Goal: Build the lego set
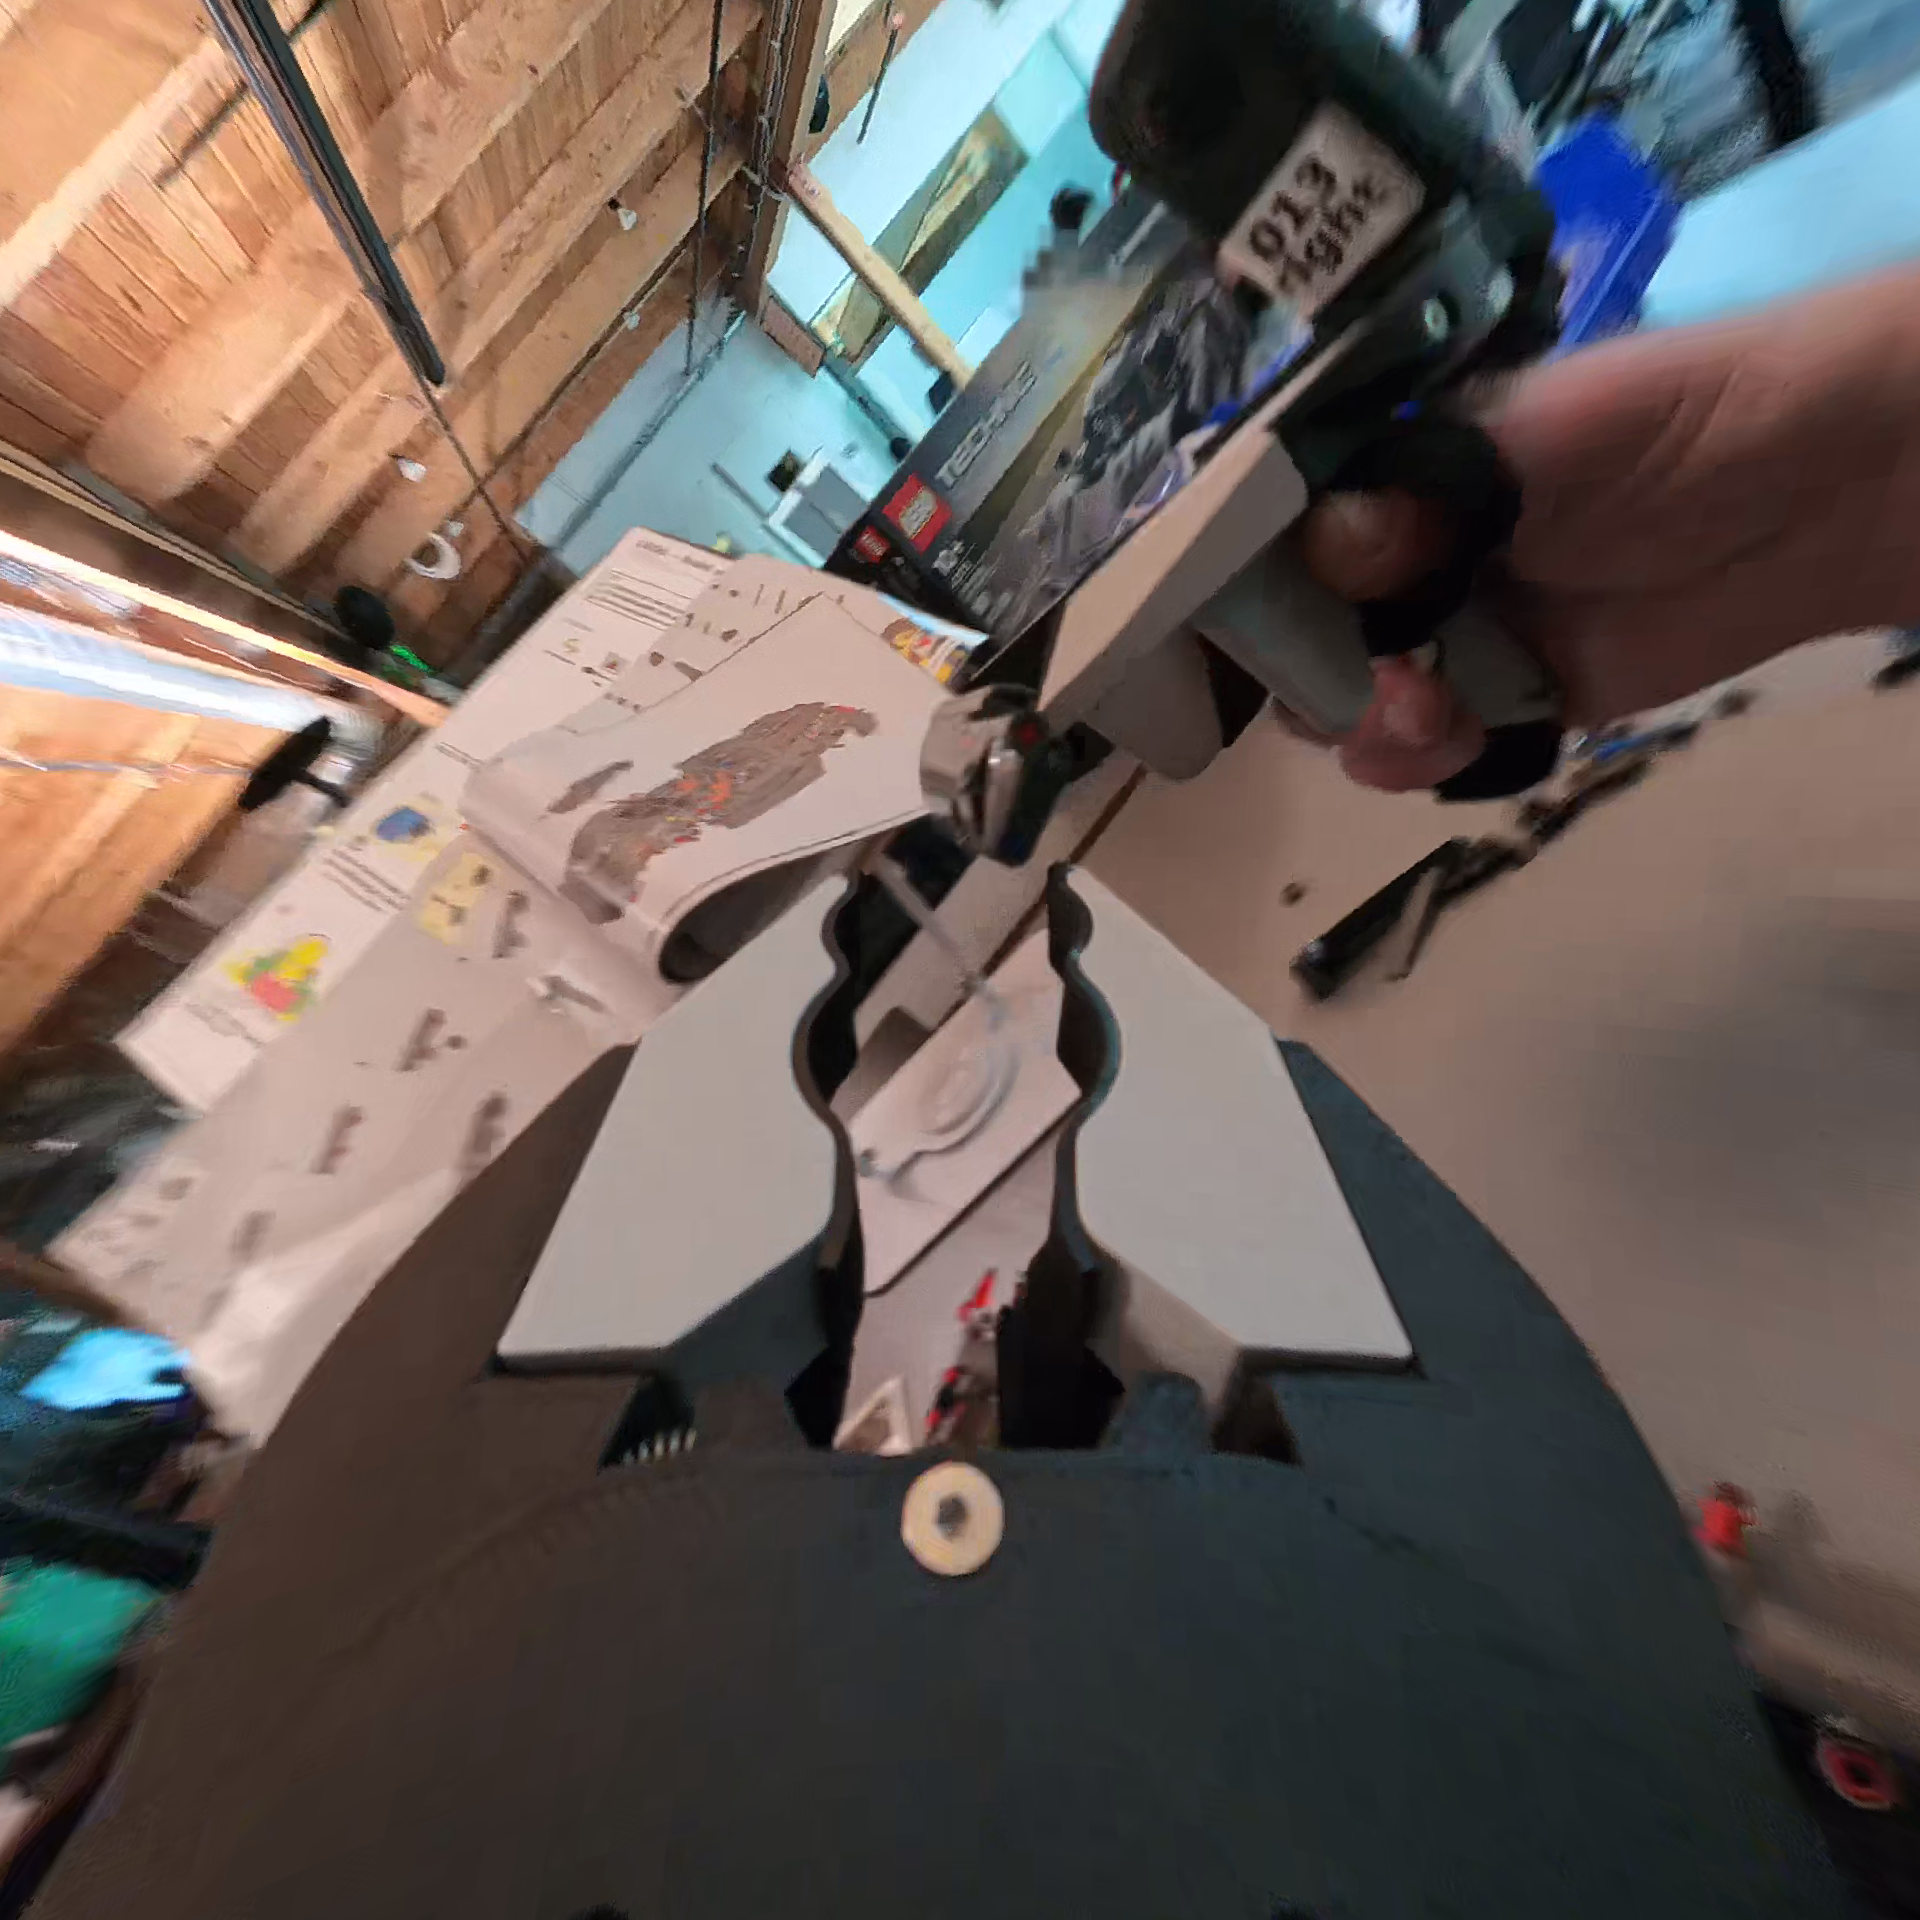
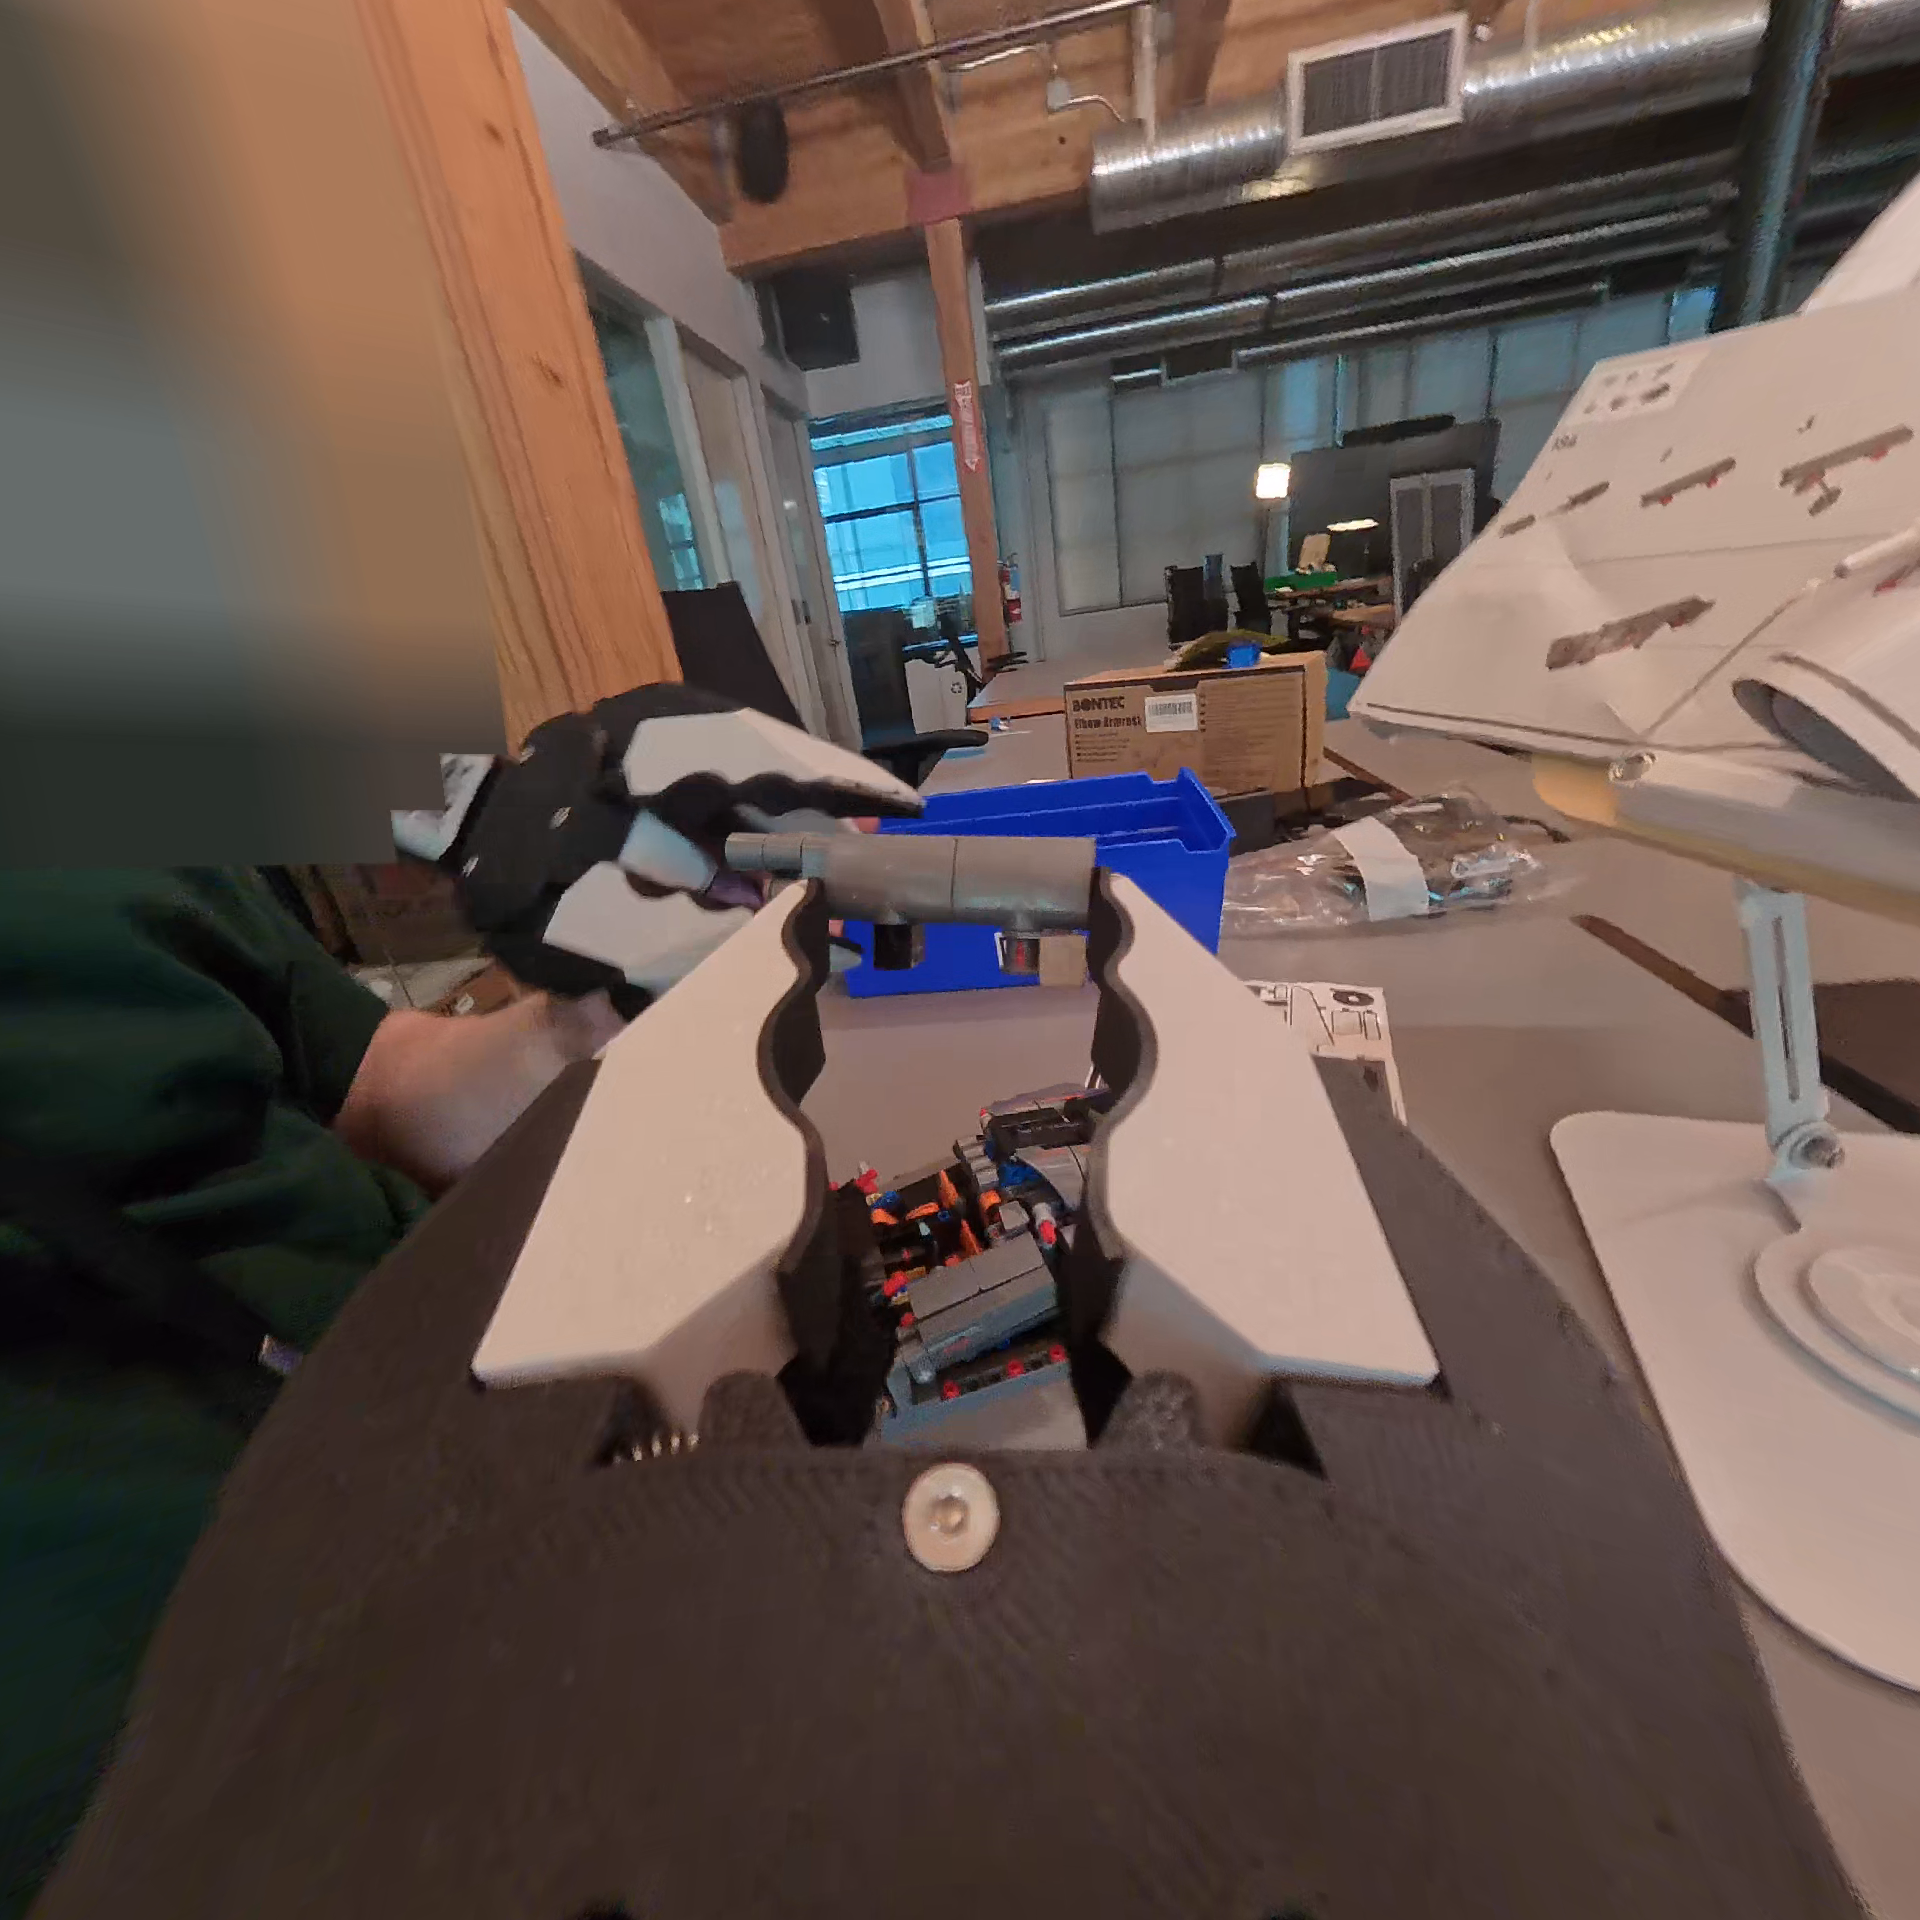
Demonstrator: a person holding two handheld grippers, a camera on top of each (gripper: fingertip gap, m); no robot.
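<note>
My right gripper (image 2: pixel 956 904) is shut on a long grey Lego piece (image 2: pixel 935 878) and holds it level above the table. The piece's left end sticks out past the left fingertip. My left gripper (image 1: pixel 951 904) is open and empty. In the right wrist view it (image 2: pixel 790 847) comes in from the left, with its jaws around the piece's left end and apart from it. The left wrist view, which is blurred, shows the right gripper (image 1: pixel 987 769) in a hand with the piece at its tips. The partly built Lego model (image 2: pixel 987 1247) lies on the table below my right fingers.
An open instruction booklet (image 1: pixel 707 790) rests on a white stand (image 2: pixel 1766 1351) at the right. A blue bin (image 2: pixel 1143 831), a cardboard box (image 2: pixel 1195 717) and a plastic parts bag (image 2: pixel 1382 873) sit behind. The Lego set box (image 1: pixel 1039 468) and loose black parts (image 1: pixel 1392 914) are on the table. My left and right fingertips are right by each other.
</note>
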